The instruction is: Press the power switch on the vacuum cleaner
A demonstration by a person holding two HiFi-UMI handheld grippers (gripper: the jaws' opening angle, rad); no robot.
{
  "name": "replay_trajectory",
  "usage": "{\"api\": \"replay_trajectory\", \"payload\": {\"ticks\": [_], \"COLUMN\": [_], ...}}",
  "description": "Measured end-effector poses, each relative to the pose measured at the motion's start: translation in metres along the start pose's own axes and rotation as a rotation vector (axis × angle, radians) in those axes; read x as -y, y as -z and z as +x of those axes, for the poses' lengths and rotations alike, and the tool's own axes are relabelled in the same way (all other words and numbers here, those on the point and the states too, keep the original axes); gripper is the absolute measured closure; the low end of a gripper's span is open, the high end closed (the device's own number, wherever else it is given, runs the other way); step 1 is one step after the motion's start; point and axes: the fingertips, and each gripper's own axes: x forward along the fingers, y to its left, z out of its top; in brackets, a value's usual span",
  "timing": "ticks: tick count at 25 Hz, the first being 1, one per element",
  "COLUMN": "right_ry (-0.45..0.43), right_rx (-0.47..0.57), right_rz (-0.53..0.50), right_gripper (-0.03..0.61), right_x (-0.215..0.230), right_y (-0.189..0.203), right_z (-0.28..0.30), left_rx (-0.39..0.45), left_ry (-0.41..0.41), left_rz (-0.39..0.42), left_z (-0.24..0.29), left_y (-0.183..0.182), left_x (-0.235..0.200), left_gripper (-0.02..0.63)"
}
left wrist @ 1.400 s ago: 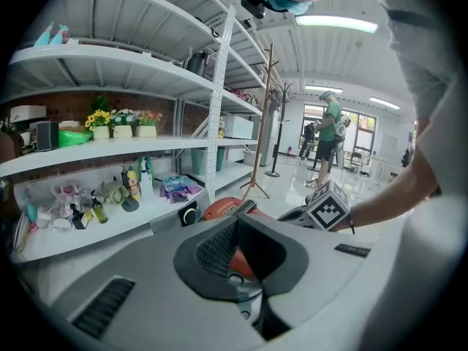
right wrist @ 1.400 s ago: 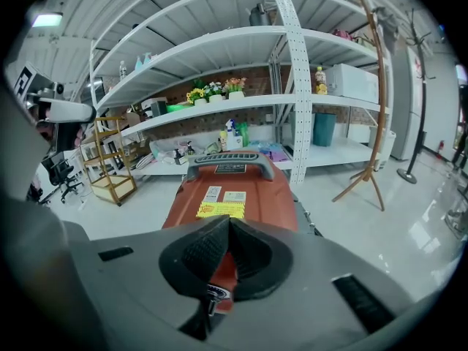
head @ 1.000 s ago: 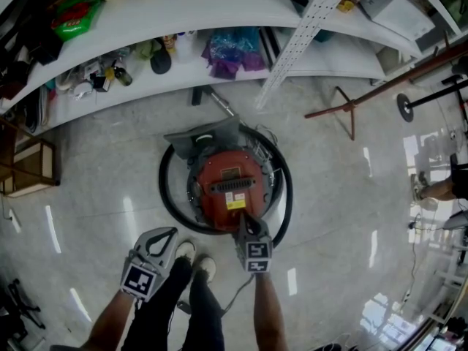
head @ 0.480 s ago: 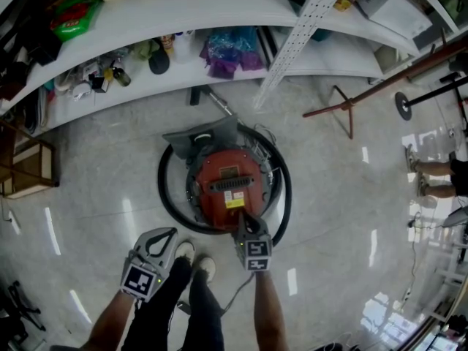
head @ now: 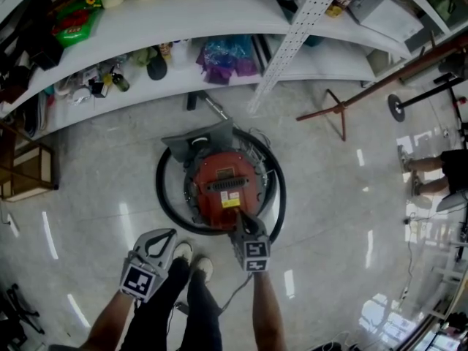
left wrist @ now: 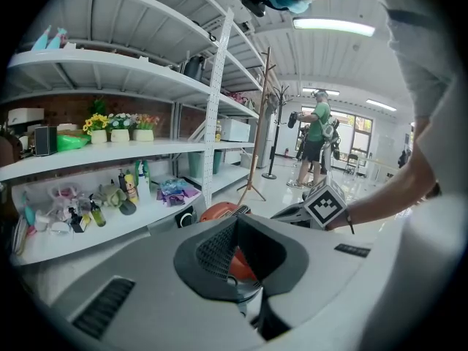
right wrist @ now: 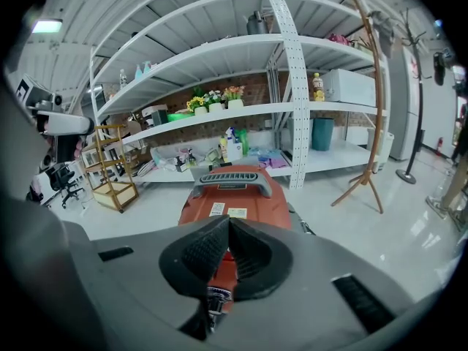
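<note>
Red vacuum cleaner (head: 221, 187) stands on the pale floor (head: 336, 196), ringed by its black hose (head: 162, 199), grey handle (right wrist: 235, 180) across the top. Right gripper (head: 240, 219): the 2 jaws are closed tip to tip with nothing clamped between them; its tip sits at the vacuum cleaner's near edge, just behind the yellow label (head: 231, 202). Contact with the casing cannot be confirmed, and the power switch itself cannot be made out. Left gripper (head: 172, 232): jaws likewise pressed together and empty, held off the vacuum cleaner's near-left side, apart from the hose and above the person's shoes (head: 194, 258). White shelving (head: 219, 13) with bottles and bags runs along the vacuum cleaner's far side. A wooden coat stand (head: 344, 112) stands to its far right, well apart.
</note>
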Motion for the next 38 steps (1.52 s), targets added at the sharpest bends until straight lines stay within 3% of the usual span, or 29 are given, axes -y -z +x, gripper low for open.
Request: {"api": "replay_trajectory", "payload": {"ticks": [17, 38], "right_ry": [0.003, -0.004], "right_rx": [0.033, 0.106], "right_rz": [0.017, 0.028], "right_gripper": [0.568, 0.568], "right_x": [-0.010, -0.033], "right_y": [-0.028, -0.109], "right_z": [-0.047, -0.116], "left_rx": [0.025, 0.058], "left_ry": [0.019, 0.033], "left_rz": [0.013, 0.003], "left_z": [-0.021, -0.057], "left_y": [-0.038, -0.108], "left_x": [0.022, 0.054], "left_gripper": [0.606, 0.606]}}
